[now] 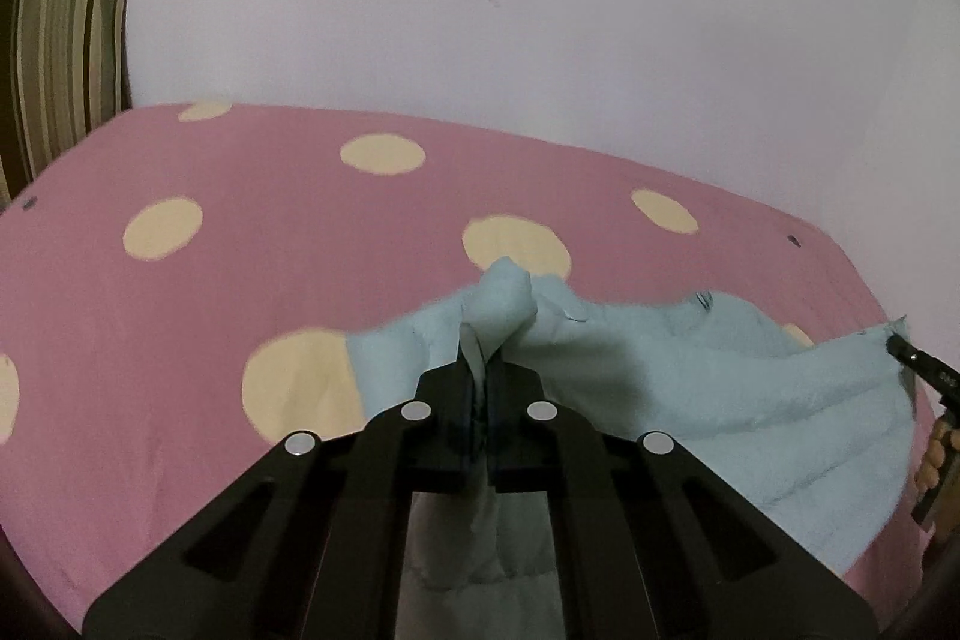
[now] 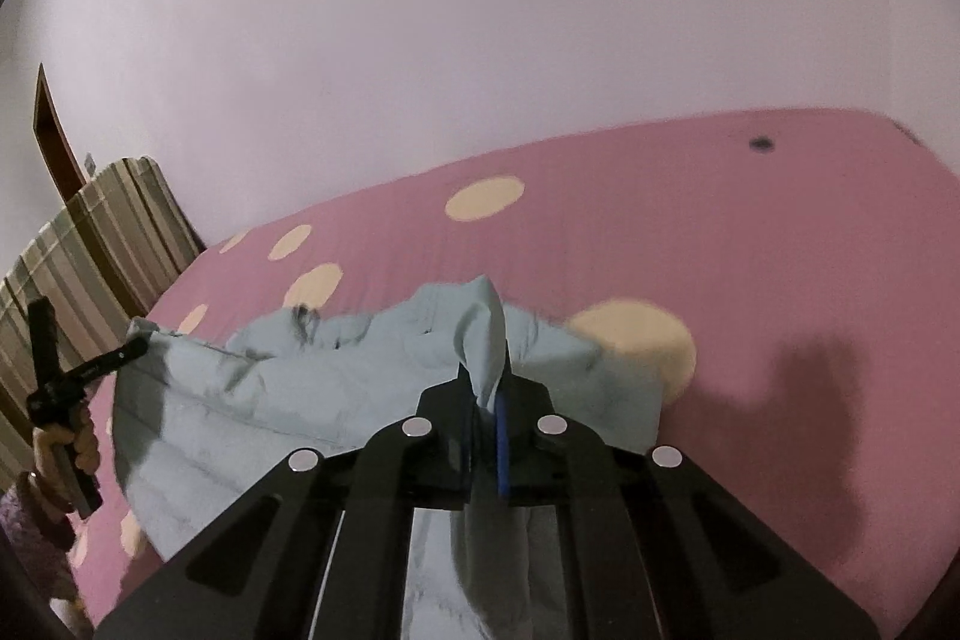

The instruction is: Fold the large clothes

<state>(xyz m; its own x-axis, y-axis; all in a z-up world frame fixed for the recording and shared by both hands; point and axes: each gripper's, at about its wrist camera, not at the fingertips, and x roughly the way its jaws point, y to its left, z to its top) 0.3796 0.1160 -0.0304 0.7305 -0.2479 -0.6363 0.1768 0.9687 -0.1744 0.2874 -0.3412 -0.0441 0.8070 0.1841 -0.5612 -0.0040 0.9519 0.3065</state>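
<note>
1. The light blue garment point(image 1: 690, 376) hangs and drapes over the pink spotted bed point(image 1: 180, 316), lifted along one edge and slack between my two holds. It is crumpled, with no clean crease visible.
2. Progress, as I judge it: early. The cloth is gathered and raised, but no fold is laid; spreading flat and every fold remain.
3. Orientation: the held edge, and so the long axis as far as I can tell, runs left to right across the bed. The body of the cloth trails toward the near side. Which end is collar or hem I cannot tell.
4. My left gripper point(image 1: 483, 340) is clenched on a bunched corner of it.
5. My right gripper point(image 2: 489, 370) is likewise clamped on a bunched corner.
6. A striped cushion point(image 2: 114, 232) stands at the bed's far left, against the wall.
</note>
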